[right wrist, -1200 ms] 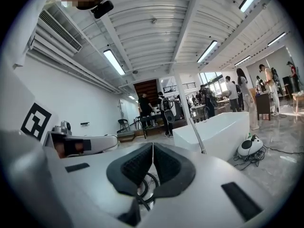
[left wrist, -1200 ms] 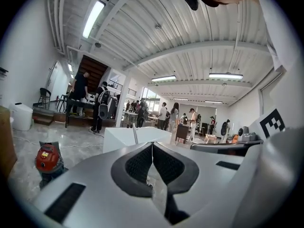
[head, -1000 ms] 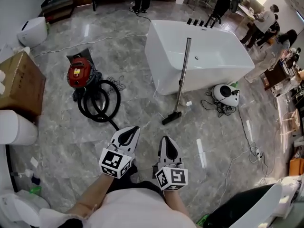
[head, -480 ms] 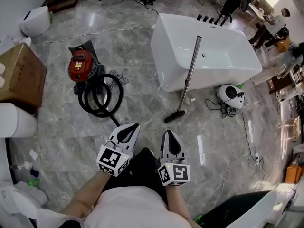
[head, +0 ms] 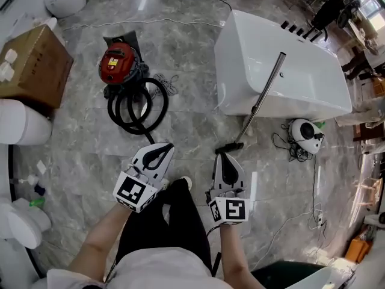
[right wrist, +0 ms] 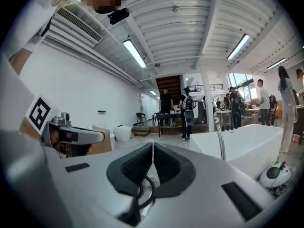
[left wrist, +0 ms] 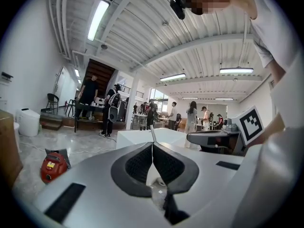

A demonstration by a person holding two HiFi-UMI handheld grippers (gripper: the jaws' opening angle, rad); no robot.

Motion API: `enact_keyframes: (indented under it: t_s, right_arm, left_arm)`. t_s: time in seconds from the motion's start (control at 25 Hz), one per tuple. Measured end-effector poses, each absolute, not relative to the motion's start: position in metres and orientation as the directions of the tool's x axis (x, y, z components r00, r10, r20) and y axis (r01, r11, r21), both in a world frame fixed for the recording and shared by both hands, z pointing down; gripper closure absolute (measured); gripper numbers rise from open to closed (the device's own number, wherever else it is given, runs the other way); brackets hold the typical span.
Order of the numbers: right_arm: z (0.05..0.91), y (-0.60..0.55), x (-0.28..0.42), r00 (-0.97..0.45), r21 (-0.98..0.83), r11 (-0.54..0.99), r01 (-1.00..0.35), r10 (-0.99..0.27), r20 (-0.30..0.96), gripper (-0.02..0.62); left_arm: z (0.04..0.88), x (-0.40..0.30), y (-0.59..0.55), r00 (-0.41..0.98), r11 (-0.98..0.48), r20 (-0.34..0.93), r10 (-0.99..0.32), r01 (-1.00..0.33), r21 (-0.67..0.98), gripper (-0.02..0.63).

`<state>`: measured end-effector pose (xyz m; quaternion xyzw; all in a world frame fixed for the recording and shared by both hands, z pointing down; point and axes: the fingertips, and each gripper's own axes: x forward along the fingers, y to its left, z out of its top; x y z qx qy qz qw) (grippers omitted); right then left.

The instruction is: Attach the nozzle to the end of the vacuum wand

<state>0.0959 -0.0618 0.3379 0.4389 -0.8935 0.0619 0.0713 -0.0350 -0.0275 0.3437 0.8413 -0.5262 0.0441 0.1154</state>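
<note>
Approach: person carried nearer the white bathtub (head: 240,59) than a second ago | left gripper (head: 165,149), right gripper (head: 222,159): jaws kept together, nothing held | black floor nozzle (head: 230,147) now just ahead of right gripper, at foot of silver metal vacuum wand (head: 263,96) | pick-up judged next.

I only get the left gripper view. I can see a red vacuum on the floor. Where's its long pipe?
Observer: The head view shows the long silver metal wand leaning against the big white bathtub.
Operator: What's at the bottom of it?
Observer: A flat black floor nozzle lies at its lower end on the grey marble floor. I can't tell whether they're joined.
Operator: Is the other gripper holding something?
Observer: No. The right gripper view shows the right gripper with its jaws together and nothing between them.
</note>
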Motion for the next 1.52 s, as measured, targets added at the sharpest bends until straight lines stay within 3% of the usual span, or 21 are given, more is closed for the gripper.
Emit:
enact_keyframes:
  t_s: [0.44,1.2,1.52]
  right_arm:
    - [0.396,-0.118,0.073,-0.712,-0.084,0.713,-0.696,-0.671,0.206,0.578]
    - [0.637,-0.142,0.016,-0.769,-0.203,0.757,-0.620,-0.536,0.349,0.578]
    - [0.761,-0.116,-0.005,-0.785,-0.148,0.822,-0.551,-0.450,0.426,0.578]
  left_arm:
    - [0.424,-0.074,-0.061,0.382,-0.408,0.327,-0.865,-0.913,-0.013,0.595]
    - [0.678,-0.129,-0.045,0.314,-0.401,0.533,-0.786,-0.914,-0.054,0.595]
    - [0.799,-0.132,-0.024,0.331,-0.429,0.590,-0.736,-0.903,-0.028,0.595]
